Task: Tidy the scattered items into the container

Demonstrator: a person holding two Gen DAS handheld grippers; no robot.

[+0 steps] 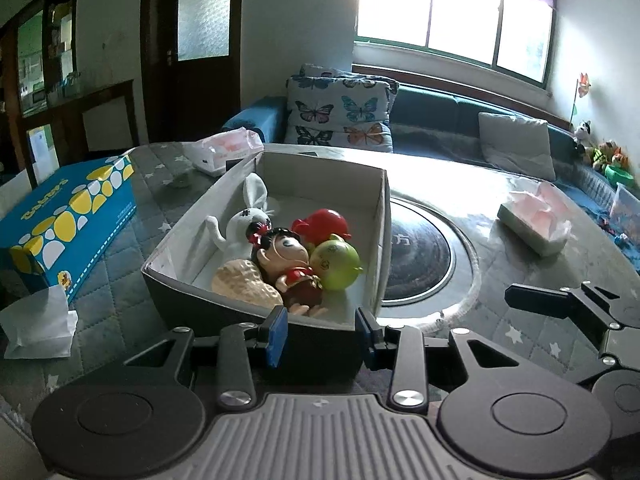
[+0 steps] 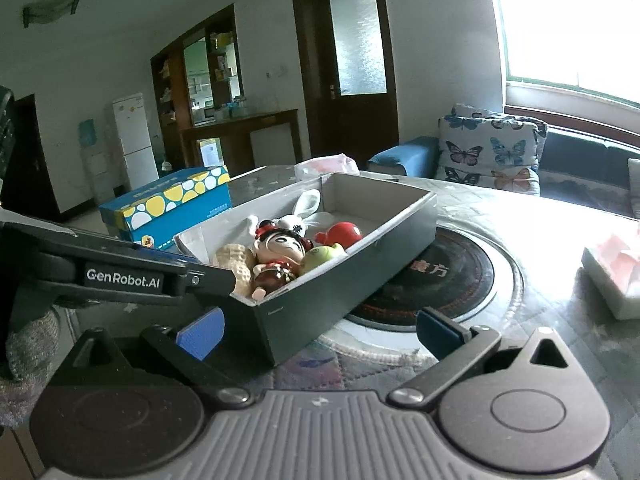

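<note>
While both sets of blue-padded jaws stand apart and hold nothing, the left gripper [image 1: 322, 330] brackets the near end wall of the dark grey cardboard box [image 1: 316, 354], pads just beside it; contact unclear. The right gripper [image 2: 320, 330] sits at the box's [image 2: 304, 320] near corner.

Box contents, five items:
- one beige peanut-shaped toy [image 1: 244, 282]
- one black-haired doll in a red dress [image 1: 286, 264]
- one green apple-shaped toy [image 1: 336, 264]
- one red round toy [image 1: 322, 222]
- one white plush rabbit [image 1: 250, 216], at 12 o'clock from the doll

On the grey quilted table [image 1: 120, 280]: one blue box with yellow and white spots [image 1: 72, 220] at 9 o'clock from the container, two pink-and-white tissue packs [image 1: 534, 218], one round black inset plate [image 1: 420, 256] under the container's far corner.

Left view only: white paper bag [image 1: 40, 326] at 8 o'clock, the right tool at 3 o'clock. Right view only: the left tool, labelled GenRobot.AI, at 9 o'clock; white fridge [image 2: 134, 140] beyond.
</note>
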